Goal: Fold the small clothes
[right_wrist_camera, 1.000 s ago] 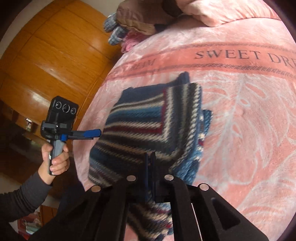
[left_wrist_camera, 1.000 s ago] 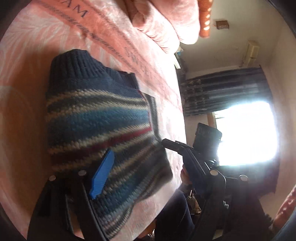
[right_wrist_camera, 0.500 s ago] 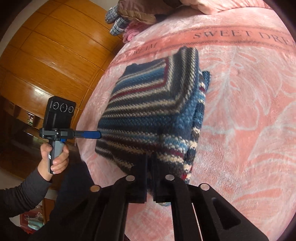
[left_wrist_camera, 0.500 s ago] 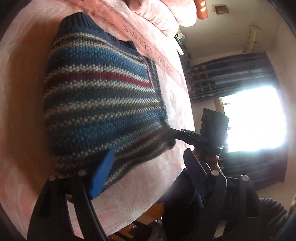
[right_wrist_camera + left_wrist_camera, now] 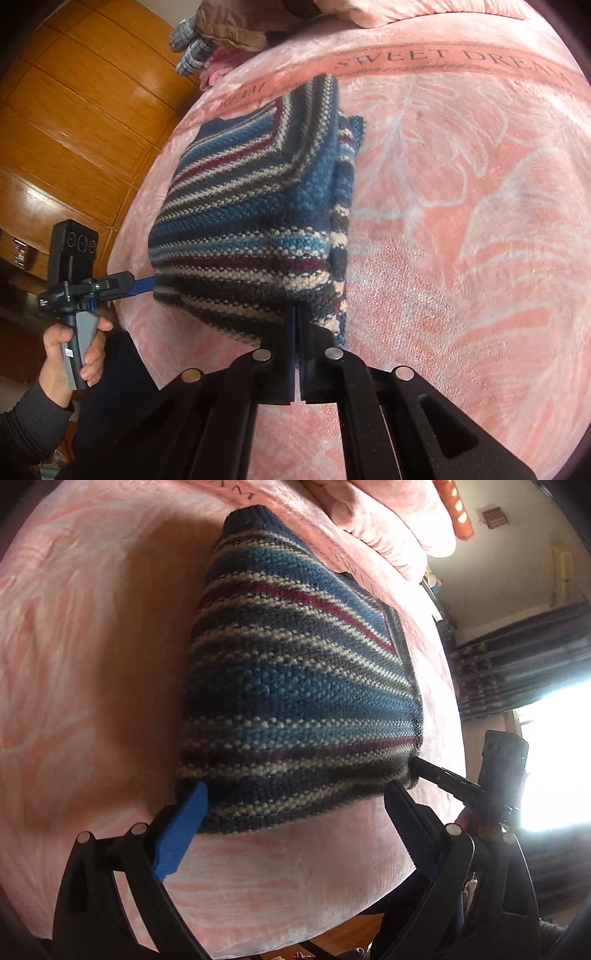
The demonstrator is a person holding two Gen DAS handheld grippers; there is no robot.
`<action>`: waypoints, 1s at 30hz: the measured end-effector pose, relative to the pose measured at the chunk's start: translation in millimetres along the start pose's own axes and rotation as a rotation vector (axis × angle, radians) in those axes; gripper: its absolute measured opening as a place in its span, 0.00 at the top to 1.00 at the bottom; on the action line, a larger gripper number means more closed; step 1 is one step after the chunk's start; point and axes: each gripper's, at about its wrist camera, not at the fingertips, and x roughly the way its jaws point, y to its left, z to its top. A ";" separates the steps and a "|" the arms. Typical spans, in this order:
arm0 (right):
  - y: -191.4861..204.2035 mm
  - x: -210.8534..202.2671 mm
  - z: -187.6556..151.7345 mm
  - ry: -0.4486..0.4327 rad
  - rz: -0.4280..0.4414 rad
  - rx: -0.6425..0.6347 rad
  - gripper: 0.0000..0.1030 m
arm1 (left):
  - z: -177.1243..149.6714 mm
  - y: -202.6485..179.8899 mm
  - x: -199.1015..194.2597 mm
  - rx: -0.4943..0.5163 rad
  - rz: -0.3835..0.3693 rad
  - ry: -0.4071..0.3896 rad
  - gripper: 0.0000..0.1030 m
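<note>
A knitted sweater [image 5: 295, 701] with blue, white, grey and dark-red stripes lies folded on the pink blanket [image 5: 92, 646]. In the left wrist view my left gripper [image 5: 295, 788] is open, and the sweater's near edge lies between its blue and black fingers. My right gripper [image 5: 421, 766] touches the sweater's right corner there. In the right wrist view my right gripper [image 5: 297, 314] is shut on the near edge of the sweater [image 5: 251, 229]. The left gripper [image 5: 147, 284], held by a hand [image 5: 74, 354], reaches the sweater's left corner with its blue finger.
The blanket [image 5: 461, 221] carries "SWEET DREAM" lettering and ends at the bed's edge just behind the grippers. A heap of brown, plaid and pink clothes [image 5: 221, 33] lies at the far left corner. Wooden panels [image 5: 74, 110] stand left; a bright window with dark curtains [image 5: 517, 657] is right.
The sweater's near part hung over the bed's edge; now the whole folded sweater rests farther up the blanket. My right gripper stayed shut on it. The open left gripper moved to its corner.
</note>
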 end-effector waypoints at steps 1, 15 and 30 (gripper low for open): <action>3.4 -5.6 -1.5 -0.014 0.008 0.011 0.96 | -0.2 -1.9 -2.1 0.005 0.008 -0.008 0.08; 67.5 -79.9 -112.0 -0.094 -0.331 -0.038 0.16 | -106.9 -33.2 -78.1 0.050 0.299 -0.063 0.03; 156.0 -155.0 -189.0 -0.231 -0.559 -0.092 0.04 | -218.1 -107.5 -163.5 0.232 0.437 -0.208 0.03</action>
